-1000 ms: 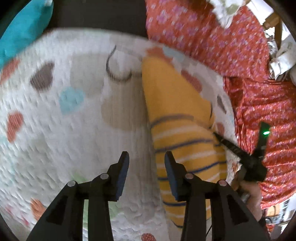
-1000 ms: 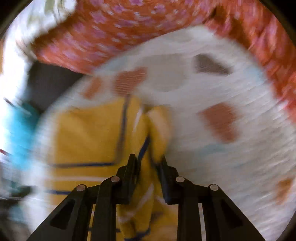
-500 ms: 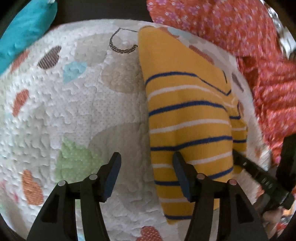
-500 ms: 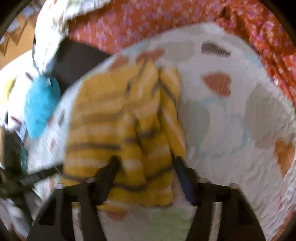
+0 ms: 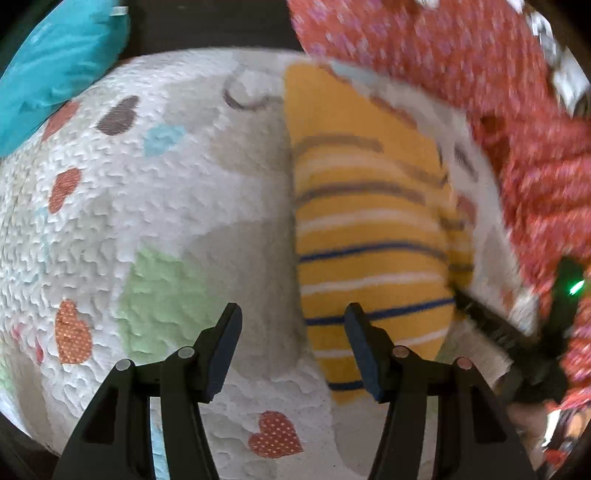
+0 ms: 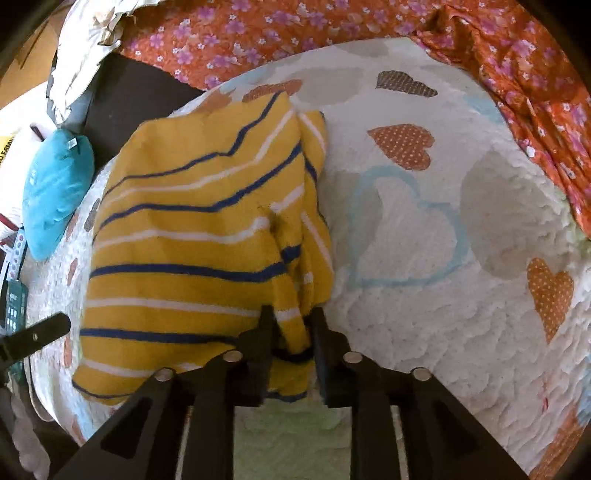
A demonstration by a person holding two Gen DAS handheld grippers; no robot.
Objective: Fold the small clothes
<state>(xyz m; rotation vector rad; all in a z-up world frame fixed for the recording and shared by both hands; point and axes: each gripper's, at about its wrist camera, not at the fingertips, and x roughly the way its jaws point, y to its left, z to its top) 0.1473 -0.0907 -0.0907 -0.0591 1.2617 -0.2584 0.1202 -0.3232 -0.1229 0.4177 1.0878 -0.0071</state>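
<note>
A small yellow garment with blue and white stripes lies on a white quilt with heart patches. In the right wrist view the garment is partly folded, its right edge bunched. My right gripper is shut on that bunched near edge. It also shows in the left wrist view at the garment's right side. My left gripper is open and empty, above the quilt at the garment's near left edge, one finger over the cloth.
An orange floral sheet lies along the far and right sides of the quilt. A teal cushion sits at the far left, also seen in the right wrist view. A dark surface lies behind.
My right gripper has closed on the garment's bunched edge after being open half a second ago. My left gripper opened wider and shifted slightly; the garment now lies flatter on the quilt.
</note>
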